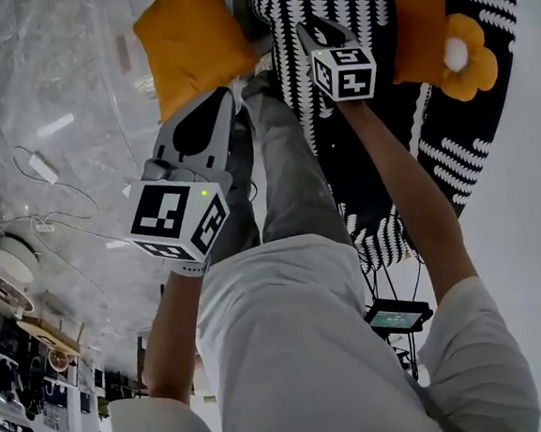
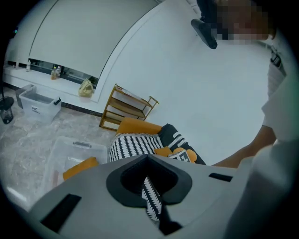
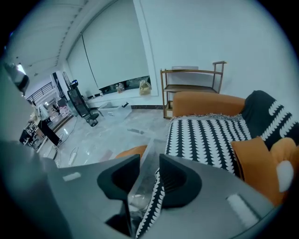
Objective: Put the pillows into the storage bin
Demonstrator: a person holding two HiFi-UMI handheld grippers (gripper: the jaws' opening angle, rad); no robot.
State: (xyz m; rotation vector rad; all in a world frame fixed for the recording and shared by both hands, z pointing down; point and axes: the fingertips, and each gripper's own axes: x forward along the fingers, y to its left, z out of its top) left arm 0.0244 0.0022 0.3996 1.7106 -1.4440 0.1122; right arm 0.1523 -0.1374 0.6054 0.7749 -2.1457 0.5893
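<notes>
While right gripper (image 3: 149, 164) gapes, left gripper (image 2: 148, 161) seems closed.

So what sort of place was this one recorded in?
Likely a living-room set inside a larger workspace: an orange sofa under a black-and-white throw, a wooden shelf rack against a white wall, a marble-look floor, and what looks like an office chair farther back.

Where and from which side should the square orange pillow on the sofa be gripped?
I'd grip the square orange pillow by its upper near corner, coming from above on the seat side. It stands on edge against the flower-shaped pillow, so that corner sticks up free over the black-and-white throw.
</notes>
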